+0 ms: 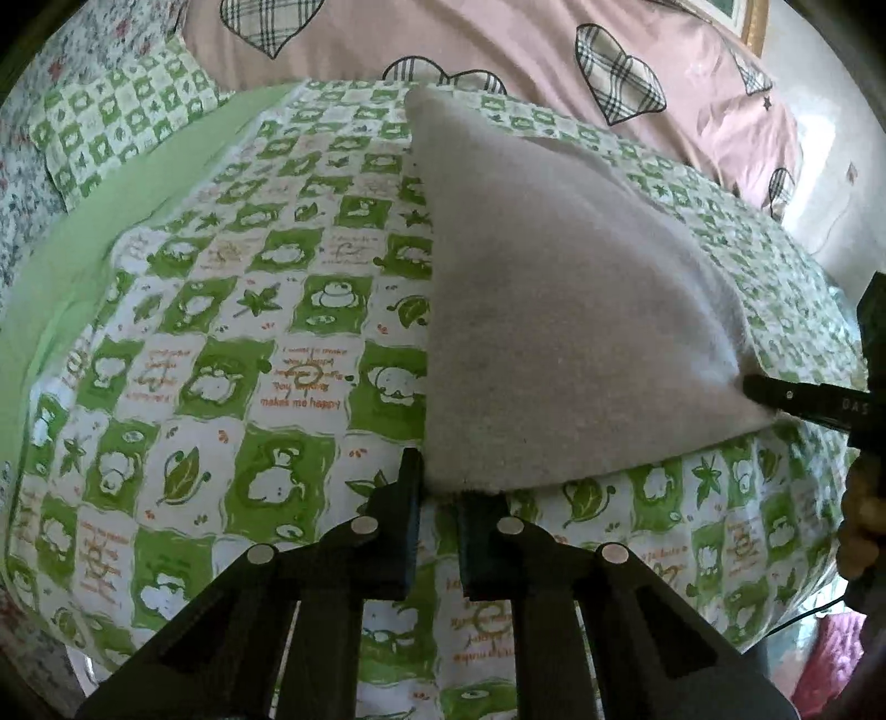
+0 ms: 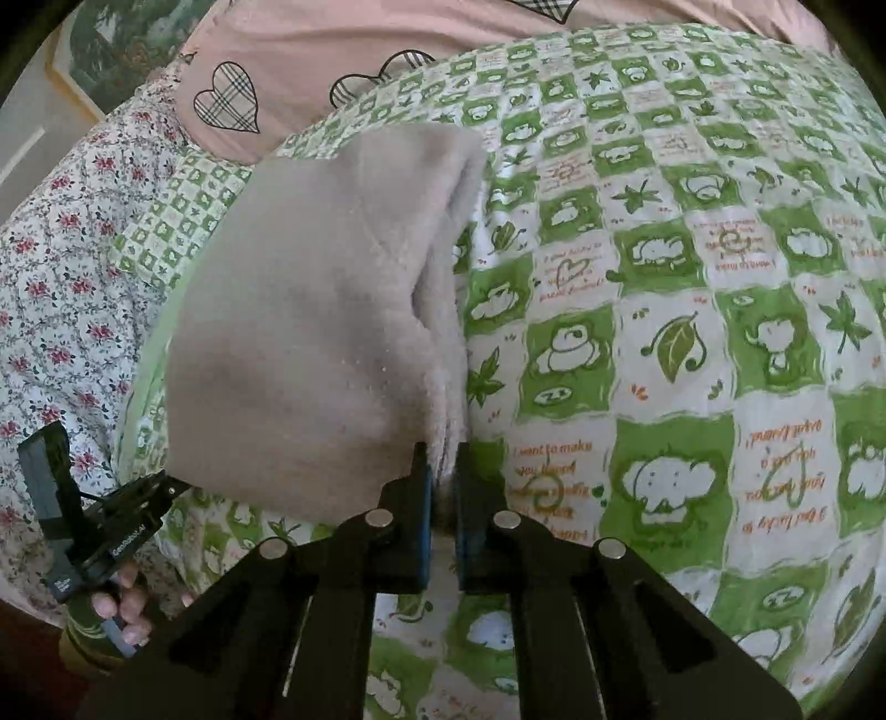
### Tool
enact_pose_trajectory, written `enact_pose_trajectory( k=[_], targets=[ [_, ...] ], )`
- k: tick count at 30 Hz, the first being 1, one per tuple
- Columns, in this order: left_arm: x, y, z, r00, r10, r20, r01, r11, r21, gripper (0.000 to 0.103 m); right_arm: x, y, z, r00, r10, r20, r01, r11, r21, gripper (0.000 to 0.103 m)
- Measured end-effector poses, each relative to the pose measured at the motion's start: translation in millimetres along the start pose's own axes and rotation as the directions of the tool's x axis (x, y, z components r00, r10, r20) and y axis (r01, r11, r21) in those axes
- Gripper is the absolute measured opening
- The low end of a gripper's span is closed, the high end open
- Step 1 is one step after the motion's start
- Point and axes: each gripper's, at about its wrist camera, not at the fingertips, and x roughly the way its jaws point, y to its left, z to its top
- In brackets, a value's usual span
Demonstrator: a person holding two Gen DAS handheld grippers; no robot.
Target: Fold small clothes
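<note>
Grey fleecy cloth (image 1: 581, 310), already doubled into layers, lies on the green-and-white checked quilt (image 1: 232, 343). The left gripper (image 1: 437, 487) and right gripper (image 2: 443, 476) each pinch a near corner, so another fold seems left. Behind lie a pink heart-printed cover (image 1: 498, 39) and a floral sheet (image 2: 66, 288).

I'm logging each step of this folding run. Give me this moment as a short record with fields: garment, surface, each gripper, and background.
garment: pale grey fleecy piece of clothing, already doubled over, layered edges visible in the right wrist view
surface: green-and-white checked bedcover with cartoon prints
left gripper: shut on the garment's near corner
right gripper: shut on the garment's layered near edge
background: pink quilt with plaid hearts; floral sheet at the side
fold state: both near corners pinched, garment partly raised off the cover
</note>
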Motion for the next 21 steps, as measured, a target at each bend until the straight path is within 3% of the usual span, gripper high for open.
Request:
enact_pose_trajectory(
  k=[6,8,11,15,17,21],
  targets=[
    [-10,11,-3,0.997,-0.073,-0.031,0.073,0.997,-0.01,0.014,-8,1,0,1.0,0.001,-0.008,-0.001,1.0,0.024,0.014],
    [-22,18,-5,0.996,-0.091,-0.022,0.091,0.996,-0.008,0.014,-20,1,7,1.0,-0.014,-0.005,0.014,1.0,0.025,0.021],
    [-39,26,-4,0.994,-0.111,0.006,0.111,0.994,-0.001,0.015,-35,1,19,1.0,-0.022,0.022,0.021,1.0,0.022,0.022],
    [-50,31,13,0.988,-0.144,0.059,0.145,0.989,-0.022,0.023,-42,2,33,0.998,0.008,0.057,-0.011,0.999,0.051,0.028],
    [-48,31,27,0.983,-0.163,0.081,0.167,0.985,-0.039,0.027,-36,0,45,0.996,0.06,0.073,-0.066,0.994,0.085,0.041],
    [-37,30,51,0.976,-0.197,0.095,0.204,0.976,-0.073,0.047,-15,-5,71,0.99,0.118,0.08,-0.128,0.983,0.132,0.041]
  ],
)
